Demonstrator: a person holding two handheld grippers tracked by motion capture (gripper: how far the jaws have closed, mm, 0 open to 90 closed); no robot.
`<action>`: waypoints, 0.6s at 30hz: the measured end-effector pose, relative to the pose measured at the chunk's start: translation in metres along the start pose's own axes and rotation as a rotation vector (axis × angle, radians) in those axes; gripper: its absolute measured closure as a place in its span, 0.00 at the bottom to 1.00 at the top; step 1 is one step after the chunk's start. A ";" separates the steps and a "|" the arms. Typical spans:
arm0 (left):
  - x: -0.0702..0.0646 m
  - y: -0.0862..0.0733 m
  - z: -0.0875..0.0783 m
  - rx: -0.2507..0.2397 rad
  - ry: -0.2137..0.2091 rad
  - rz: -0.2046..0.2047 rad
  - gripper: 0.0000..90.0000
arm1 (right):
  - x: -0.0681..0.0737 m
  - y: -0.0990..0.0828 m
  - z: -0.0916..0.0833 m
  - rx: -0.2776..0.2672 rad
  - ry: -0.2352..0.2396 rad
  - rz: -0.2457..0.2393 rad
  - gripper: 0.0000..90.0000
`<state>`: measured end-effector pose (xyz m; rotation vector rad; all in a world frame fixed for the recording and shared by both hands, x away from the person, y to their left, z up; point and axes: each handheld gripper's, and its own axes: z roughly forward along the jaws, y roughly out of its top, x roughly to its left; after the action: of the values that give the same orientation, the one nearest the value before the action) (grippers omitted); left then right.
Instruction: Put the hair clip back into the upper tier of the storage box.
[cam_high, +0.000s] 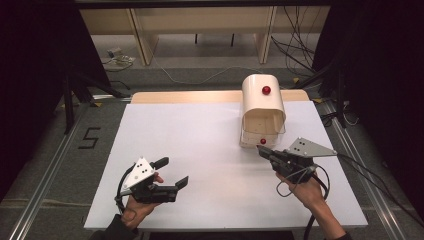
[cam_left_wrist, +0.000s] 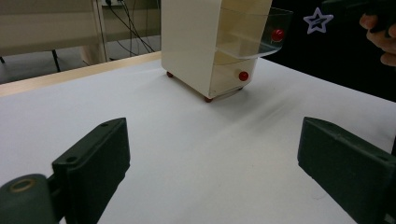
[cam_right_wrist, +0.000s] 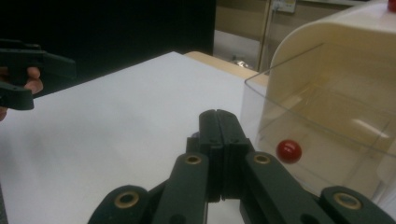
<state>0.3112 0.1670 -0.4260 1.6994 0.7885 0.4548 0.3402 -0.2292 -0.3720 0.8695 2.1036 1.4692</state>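
Observation:
A cream cabinet (cam_high: 262, 97) with a rounded top and a red knob (cam_high: 266, 90) stands at the table's far right. Its clear upper drawer (cam_left_wrist: 252, 32) is pulled out, with a red knob (cam_left_wrist: 278, 34) on the front. The lower drawer's knob (cam_left_wrist: 243, 75) sits flush with the cabinet. My right gripper (cam_high: 262, 151) is just in front of the open drawer, jaws pressed together on a small flat purple star (cam_left_wrist: 317, 21). In the right gripper view the right gripper (cam_right_wrist: 219, 114) points beside the drawer wall (cam_right_wrist: 327, 116). My left gripper (cam_high: 175, 171) rests near the front left, open and holding nothing.
The white table top (cam_high: 200, 135) is bare between the two grippers. A wooden strip (cam_high: 185, 96) runs along its far edge. Cables (cam_high: 300, 45) and shelving lie on the floor beyond, and metal rails (cam_high: 45, 165) flank the table.

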 end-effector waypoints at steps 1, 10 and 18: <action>0.000 0.000 0.000 0.002 0.000 -0.001 0.10 | -0.001 0.002 0.000 -0.004 -0.002 0.000 1.00; 0.000 0.000 0.000 0.001 -0.003 0.000 0.10 | -0.005 0.020 -0.001 -0.043 -0.020 -0.001 1.00; 0.000 0.000 0.000 -0.003 -0.004 -0.004 0.10 | -0.014 0.028 0.003 -0.060 -0.036 0.021 1.00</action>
<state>0.3113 0.1674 -0.4257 1.6947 0.7881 0.4496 0.3586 -0.2300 -0.3471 0.8911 2.0204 1.5079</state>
